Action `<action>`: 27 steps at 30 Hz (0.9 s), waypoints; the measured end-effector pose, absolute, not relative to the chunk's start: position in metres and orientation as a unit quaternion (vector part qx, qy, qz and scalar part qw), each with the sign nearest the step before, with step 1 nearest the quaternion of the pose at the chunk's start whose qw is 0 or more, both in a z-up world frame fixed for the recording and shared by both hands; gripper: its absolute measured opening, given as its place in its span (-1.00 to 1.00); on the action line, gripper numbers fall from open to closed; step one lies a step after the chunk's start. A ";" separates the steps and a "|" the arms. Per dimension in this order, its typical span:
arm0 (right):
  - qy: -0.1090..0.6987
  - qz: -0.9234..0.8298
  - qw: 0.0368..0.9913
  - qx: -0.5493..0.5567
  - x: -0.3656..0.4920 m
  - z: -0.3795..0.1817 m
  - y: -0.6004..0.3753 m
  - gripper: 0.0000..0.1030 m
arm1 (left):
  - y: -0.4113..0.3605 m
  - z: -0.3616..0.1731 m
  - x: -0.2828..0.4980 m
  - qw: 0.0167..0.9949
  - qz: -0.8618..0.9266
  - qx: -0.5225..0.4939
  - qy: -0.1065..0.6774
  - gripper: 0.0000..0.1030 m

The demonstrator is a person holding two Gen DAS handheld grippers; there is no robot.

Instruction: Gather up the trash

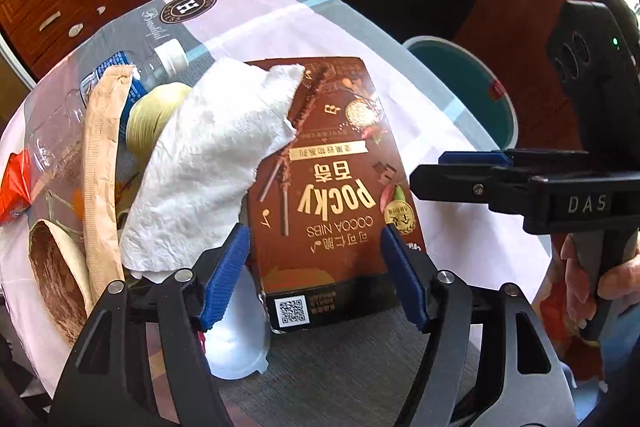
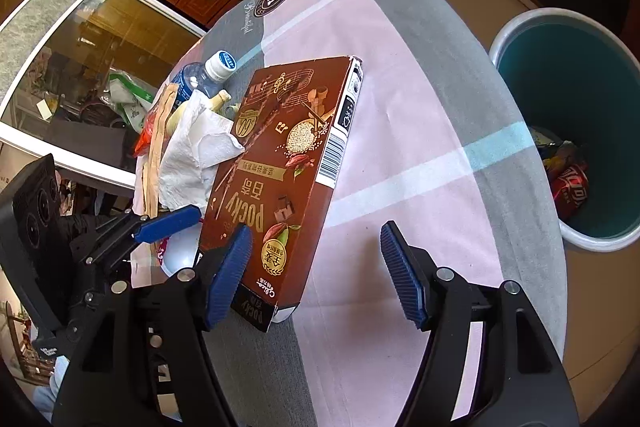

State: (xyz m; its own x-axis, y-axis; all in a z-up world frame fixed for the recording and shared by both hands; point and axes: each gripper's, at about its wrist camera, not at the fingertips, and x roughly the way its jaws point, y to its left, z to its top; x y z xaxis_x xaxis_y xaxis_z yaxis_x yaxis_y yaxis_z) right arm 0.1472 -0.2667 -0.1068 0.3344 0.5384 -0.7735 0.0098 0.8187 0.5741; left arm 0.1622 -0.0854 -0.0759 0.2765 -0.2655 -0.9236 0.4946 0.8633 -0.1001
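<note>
On the table, snack box tilted against the trash pile; both grippers, left and right, wide, empty. Pickup pending: straddle box, close, carry to bin.

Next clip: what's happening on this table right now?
A person is clearing trash with two handheld grippers. The left gripper is open, straddling the near end of the brown Pocky cardboard box without pressing it. The right gripper hangs open beside that box, empty. A crumpled white paper towel leans on the box; the teal waste bin already holds wrappers.
</note>
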 end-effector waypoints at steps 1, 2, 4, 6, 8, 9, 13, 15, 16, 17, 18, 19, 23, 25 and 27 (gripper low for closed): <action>0.552 0.171 0.777 0.252 0.149 -0.108 -0.267 0.24 | -0.087 -0.077 0.165 0.791 -0.237 0.106 0.555 0.48; 0.552 0.171 0.775 0.256 0.151 -0.110 -0.268 0.24 | -0.088 -0.079 0.169 0.789 -0.233 0.112 0.558 0.53; 0.551 0.172 0.773 0.264 0.154 -0.113 -0.269 0.24 | -0.092 -0.086 0.174 0.782 -0.229 0.120 0.567 0.56; 0.548 0.175 0.772 0.270 0.155 -0.115 -0.271 0.24 | -0.093 -0.093 0.177 0.770 -0.239 0.105 0.583 0.63; 0.546 0.180 0.770 0.274 0.155 -0.115 -0.273 0.24 | -0.097 -0.097 0.179 0.762 -0.251 0.089 0.591 0.74; 0.546 0.182 0.770 0.277 0.156 -0.115 -0.273 0.24 | -0.101 -0.098 0.180 0.760 -0.254 0.088 0.591 0.75; 0.542 0.187 0.767 0.287 0.157 -0.117 -0.279 0.24 | -0.121 -0.102 0.169 0.743 -0.291 0.086 0.596 0.75; 0.540 0.187 0.768 0.289 0.155 -0.118 -0.282 0.30 | -0.130 -0.103 0.163 0.740 -0.298 0.091 0.595 0.80; 0.539 0.186 0.769 0.290 0.155 -0.118 -0.284 0.33 | -0.134 -0.103 0.161 0.739 -0.301 0.092 0.596 0.83; 0.538 0.185 0.769 0.293 0.154 -0.118 -0.286 0.37 | -0.137 -0.104 0.160 0.737 -0.302 0.094 0.598 0.87; 0.537 0.185 0.767 0.297 0.153 -0.118 -0.289 0.37 | -0.141 -0.104 0.158 0.735 -0.303 0.097 0.599 0.89; 0.537 0.184 0.766 0.302 0.152 -0.119 -0.292 0.37 | -0.144 -0.104 0.156 0.732 -0.307 0.102 0.600 0.91; 0.539 0.179 0.768 0.296 0.147 -0.114 -0.294 0.41 | -0.153 -0.104 0.148 0.729 -0.313 0.120 0.597 0.92; 0.536 0.183 0.769 0.296 0.144 -0.108 -0.295 0.41 | -0.154 -0.103 0.147 0.733 -0.310 0.114 0.595 0.92; 0.530 0.189 0.770 0.299 0.141 -0.101 -0.296 0.41 | -0.152 -0.100 0.147 0.736 -0.308 0.101 0.595 0.92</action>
State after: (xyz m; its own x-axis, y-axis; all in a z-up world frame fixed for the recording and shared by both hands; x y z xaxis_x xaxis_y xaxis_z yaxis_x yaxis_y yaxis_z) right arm 0.1411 -0.2958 -0.1007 0.3656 0.6087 -0.7042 0.0253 0.7498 0.6612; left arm 0.1469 -0.1518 -0.1005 0.1027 -0.3331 -0.9373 0.5736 0.7897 -0.2178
